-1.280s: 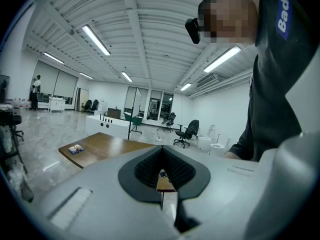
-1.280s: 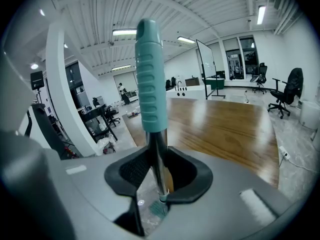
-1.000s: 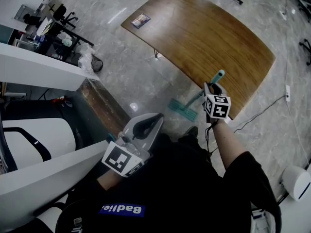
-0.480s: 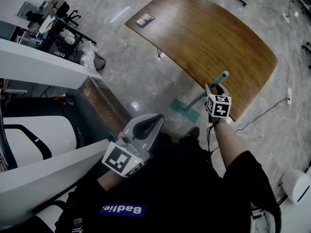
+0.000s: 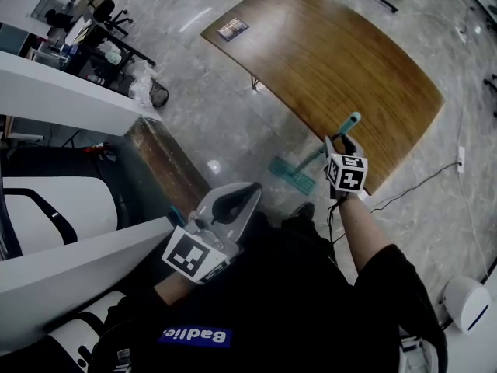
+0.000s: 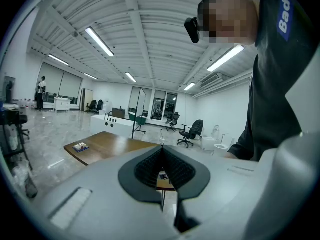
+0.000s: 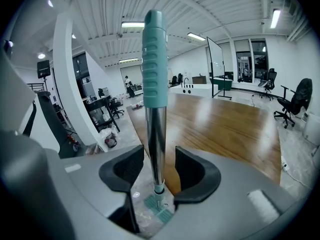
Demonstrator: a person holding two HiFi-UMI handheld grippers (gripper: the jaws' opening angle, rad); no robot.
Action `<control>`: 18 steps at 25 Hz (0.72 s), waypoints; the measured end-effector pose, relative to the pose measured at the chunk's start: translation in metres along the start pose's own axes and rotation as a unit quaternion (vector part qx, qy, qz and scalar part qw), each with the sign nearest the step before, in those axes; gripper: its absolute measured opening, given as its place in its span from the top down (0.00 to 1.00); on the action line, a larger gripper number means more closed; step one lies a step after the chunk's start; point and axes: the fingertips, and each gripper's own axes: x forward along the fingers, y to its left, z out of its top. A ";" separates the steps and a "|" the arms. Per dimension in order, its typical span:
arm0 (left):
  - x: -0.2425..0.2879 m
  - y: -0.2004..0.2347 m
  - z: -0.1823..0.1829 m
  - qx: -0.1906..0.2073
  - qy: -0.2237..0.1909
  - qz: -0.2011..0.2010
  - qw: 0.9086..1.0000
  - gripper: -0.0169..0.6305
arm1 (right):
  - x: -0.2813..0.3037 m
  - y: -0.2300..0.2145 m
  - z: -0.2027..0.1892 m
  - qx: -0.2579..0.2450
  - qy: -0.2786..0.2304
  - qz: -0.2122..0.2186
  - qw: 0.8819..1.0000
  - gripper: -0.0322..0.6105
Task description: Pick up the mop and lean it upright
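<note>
The mop stands nearly upright with its teal head on the floor and its teal grip at the edge of the wooden table. My right gripper is at the pole just below the grip. In the right gripper view the chrome pole runs between the jaws, which are opening: it lies by the left pad, with a gap to the right pad. The grip rises above my right gripper. My left gripper hangs low by my body, shut and empty.
A booklet lies on the table's far corner. A white counter runs along the left, with a bin bag and office chairs beyond it. A cable crosses the floor on the right, near a white round unit.
The mop and both grippers keep almost the same places in the head view. Only the camera has shifted a little.
</note>
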 end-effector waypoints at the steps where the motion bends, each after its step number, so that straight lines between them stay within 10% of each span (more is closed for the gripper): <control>1: 0.000 -0.003 0.000 0.001 -0.001 0.003 1.000 0.94 | -0.001 0.000 -0.001 -0.001 0.000 0.003 1.000 0.63; 18: -0.007 -0.037 -0.014 -0.009 -0.016 0.031 0.999 0.94 | -0.026 0.002 -0.003 -0.011 -0.015 0.031 0.999 0.64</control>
